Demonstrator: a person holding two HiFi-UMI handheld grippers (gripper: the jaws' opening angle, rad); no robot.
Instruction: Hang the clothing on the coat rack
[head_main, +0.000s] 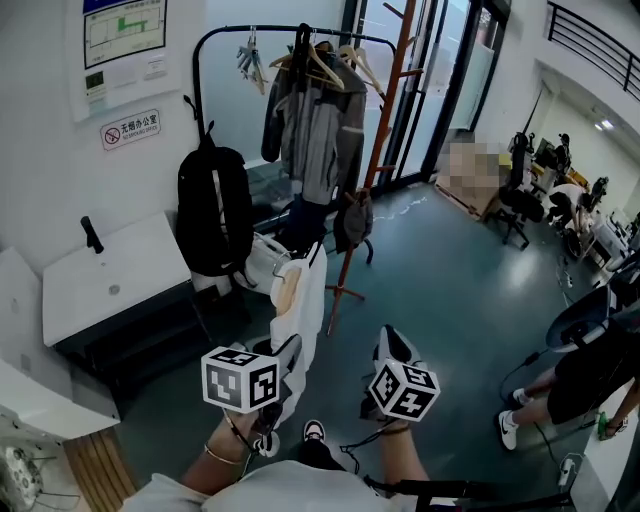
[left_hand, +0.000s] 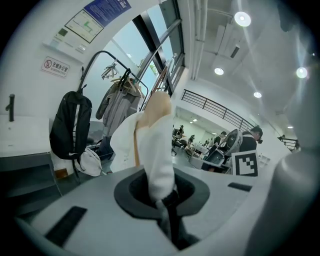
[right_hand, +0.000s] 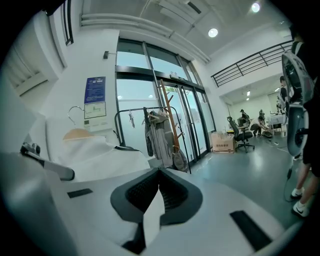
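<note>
A white garment (head_main: 305, 300) hangs on a wooden hanger (head_main: 288, 288) in front of me. My left gripper (head_main: 292, 352) is shut on it from below; in the left gripper view the white cloth (left_hand: 155, 150) rises straight out of the closed jaws. My right gripper (head_main: 392, 342) is a little to the right and lower, with a strip of white cloth (right_hand: 151, 217) pinched between its closed jaws. The black garment rack (head_main: 215, 40) stands beyond with a grey jacket (head_main: 318, 125) and spare hangers (head_main: 250, 62). An orange coat stand (head_main: 385, 120) rises beside it.
A black backpack (head_main: 213, 210) hangs at the rack's left end above a white bag (head_main: 258, 262). A white cabinet (head_main: 110, 275) lines the left wall. Glass doors are behind the rack. A person (head_main: 575, 385) stands at the right, with office chairs (head_main: 520, 205) farther back.
</note>
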